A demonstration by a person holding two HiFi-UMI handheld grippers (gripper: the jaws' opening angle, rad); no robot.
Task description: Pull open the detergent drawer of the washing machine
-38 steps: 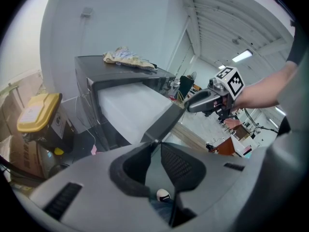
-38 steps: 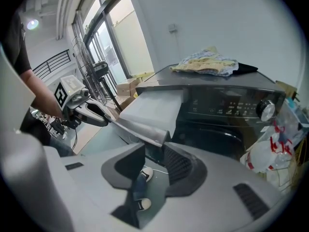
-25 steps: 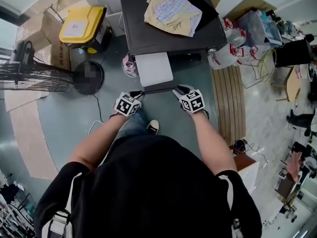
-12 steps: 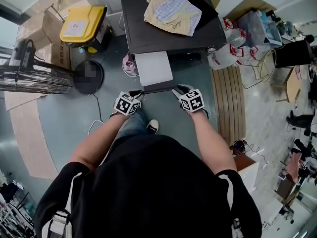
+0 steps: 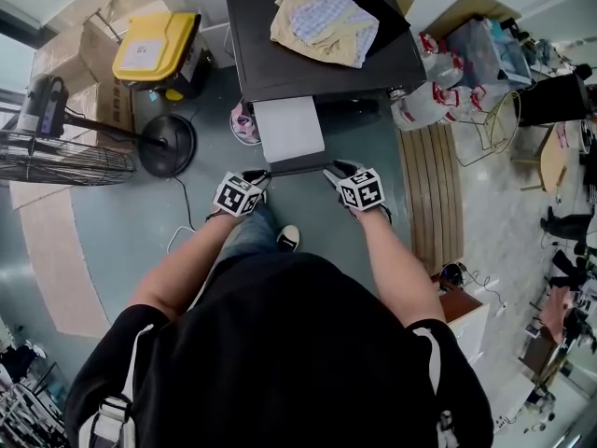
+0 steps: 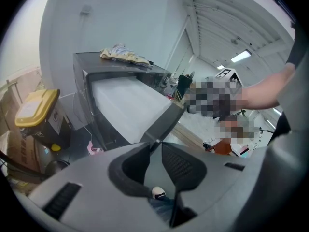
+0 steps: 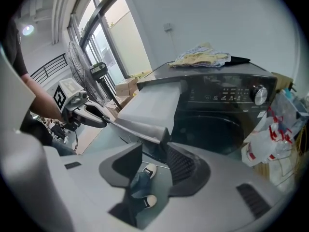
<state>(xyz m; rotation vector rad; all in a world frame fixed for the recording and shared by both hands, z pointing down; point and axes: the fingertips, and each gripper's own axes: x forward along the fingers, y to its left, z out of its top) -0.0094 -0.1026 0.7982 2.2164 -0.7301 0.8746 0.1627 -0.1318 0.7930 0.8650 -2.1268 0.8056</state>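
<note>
The dark washing machine (image 5: 317,63) stands with its white detergent drawer (image 5: 289,129) pulled far out toward me. The drawer's dark front panel (image 5: 300,165) spans between my two grippers. My left gripper (image 5: 264,175) is shut on the panel's left end (image 6: 166,120), its tips (image 6: 154,143) meeting on the thin edge. My right gripper (image 5: 331,170) sits at the right end; its jaws (image 7: 161,146) have just been opening. That panel corner (image 7: 163,133) stands between the pads without being pressed. The left gripper (image 7: 84,112) also shows in the right gripper view.
A bundle of cloth (image 5: 326,17) lies on the machine's top. A standing fan (image 5: 56,152) and a yellow-lidded box (image 5: 154,45) are at the left. Plastic bags (image 5: 424,101) and a wooden pallet (image 5: 431,194) lie at the right. My shoe (image 5: 287,239) is below the drawer.
The fan's head has swung slightly. Both grippers and the drawer have kept their places in the head view.
</note>
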